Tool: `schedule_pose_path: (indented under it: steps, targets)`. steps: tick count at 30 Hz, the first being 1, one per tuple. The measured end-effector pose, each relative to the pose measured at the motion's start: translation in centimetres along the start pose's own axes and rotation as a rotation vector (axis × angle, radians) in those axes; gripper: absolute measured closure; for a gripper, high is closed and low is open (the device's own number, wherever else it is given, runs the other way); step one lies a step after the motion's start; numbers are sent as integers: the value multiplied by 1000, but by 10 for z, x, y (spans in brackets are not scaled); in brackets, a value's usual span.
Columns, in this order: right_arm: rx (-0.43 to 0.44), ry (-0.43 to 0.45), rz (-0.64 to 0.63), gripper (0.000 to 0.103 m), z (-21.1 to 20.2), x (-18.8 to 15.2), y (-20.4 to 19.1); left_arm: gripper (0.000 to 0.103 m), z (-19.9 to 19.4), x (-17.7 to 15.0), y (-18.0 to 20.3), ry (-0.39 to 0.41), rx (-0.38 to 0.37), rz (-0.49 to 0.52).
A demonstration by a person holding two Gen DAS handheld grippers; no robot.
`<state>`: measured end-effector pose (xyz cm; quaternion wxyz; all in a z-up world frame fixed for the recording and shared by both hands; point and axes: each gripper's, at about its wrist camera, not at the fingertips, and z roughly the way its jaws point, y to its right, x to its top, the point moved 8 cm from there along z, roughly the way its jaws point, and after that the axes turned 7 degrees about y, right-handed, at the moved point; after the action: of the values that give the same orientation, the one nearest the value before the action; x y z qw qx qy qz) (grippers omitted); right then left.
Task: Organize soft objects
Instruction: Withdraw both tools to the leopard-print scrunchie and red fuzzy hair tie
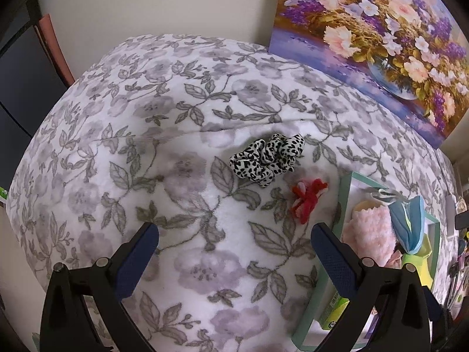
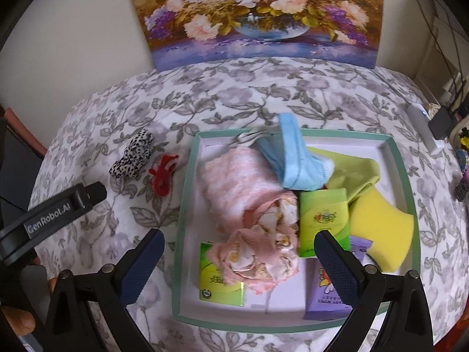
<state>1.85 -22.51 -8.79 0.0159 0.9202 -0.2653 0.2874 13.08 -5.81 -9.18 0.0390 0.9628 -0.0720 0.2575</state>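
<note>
The floral blanket [image 2: 234, 94] covers the whole work surface; it is plush and loose, so a low finger can snag it and drag it along with the item. The teal-rimmed tray [image 2: 401, 158] sits on it and is already crowded: a pink knitted cloth [image 2: 234, 182], a blue face mask [image 2: 293, 158], a green cloth [image 2: 354, 173], a yellow sponge [image 2: 384, 226], green tissue packs [image 2: 322, 220] and a purple wipes pack [image 2: 325, 299]; anything dropped on this heap may slide off the pile or over the rim.

Two soft items remain outside the tray, to its left — the leopard-print scrunchie [image 1: 266, 158] and the red yarn tie [image 1: 307, 202]; the tie lies between the scrunchie and the tray wall, just beside the scrunchie.

Your left gripper [image 1: 234, 234] has its jaws spread fully apart with nothing between them; both loose items lie ahead of its fingertips and toward the right finger, the tie nearer, neither touched. Your right gripper [image 2: 239, 243] is likewise spread wide and empty, hovering over the pink floral fabric [image 2: 261, 252] in the tray.

Risks from here: the tie is small and thin, so the pads may close beside it or pinch blanket pile instead; the two items lie close enough that a wide approach could catch both — centre on one before closing.
</note>
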Motion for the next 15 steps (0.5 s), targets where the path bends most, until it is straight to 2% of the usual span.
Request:
schedule_pose_path:
  steps: [8, 15]
  targets:
    - [27, 1, -20, 0, 8, 4, -20, 0, 7, 10, -25, 0, -3, -67]
    - [94, 52, -61, 0, 19, 22, -55, 0, 15, 31, -50, 48, 13, -119]
